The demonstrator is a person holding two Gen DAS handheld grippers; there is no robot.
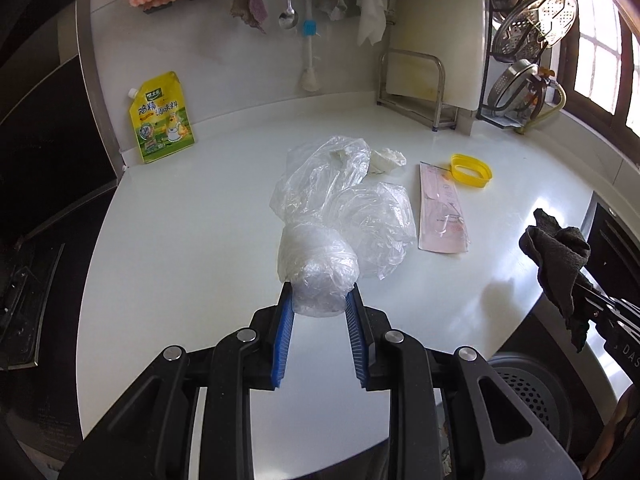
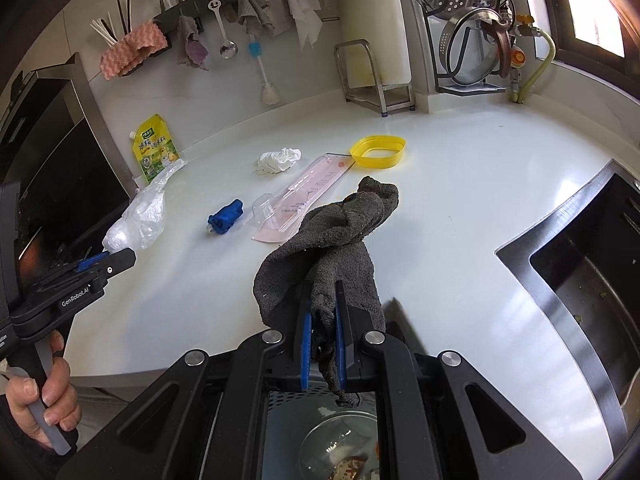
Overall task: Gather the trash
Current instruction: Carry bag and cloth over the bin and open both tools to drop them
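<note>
My left gripper [image 1: 320,300] is shut on a bunched clear plastic bag [image 1: 320,276], held above the white counter [image 1: 192,248]; the bag also shows in the right wrist view [image 2: 138,216]. My right gripper [image 2: 322,300] is shut on a dark grey cloth [image 2: 332,236], also seen in the left wrist view [image 1: 560,256]. On the counter lie a crumpled white tissue [image 2: 278,161], a pink flat wrapper [image 2: 308,196], a yellow plastic ring lid [image 2: 378,151], a small blue object [image 2: 226,216] and a clear plastic piece [image 2: 264,210].
A yellow seasoning pouch [image 1: 162,118] leans against the back wall. A metal rack [image 1: 416,88] and pot lids [image 1: 536,28] stand at the back right. A steel sink [image 2: 580,280] is at right, a black stove [image 1: 44,184] at left. A grey bin [image 1: 528,392] sits below the counter edge.
</note>
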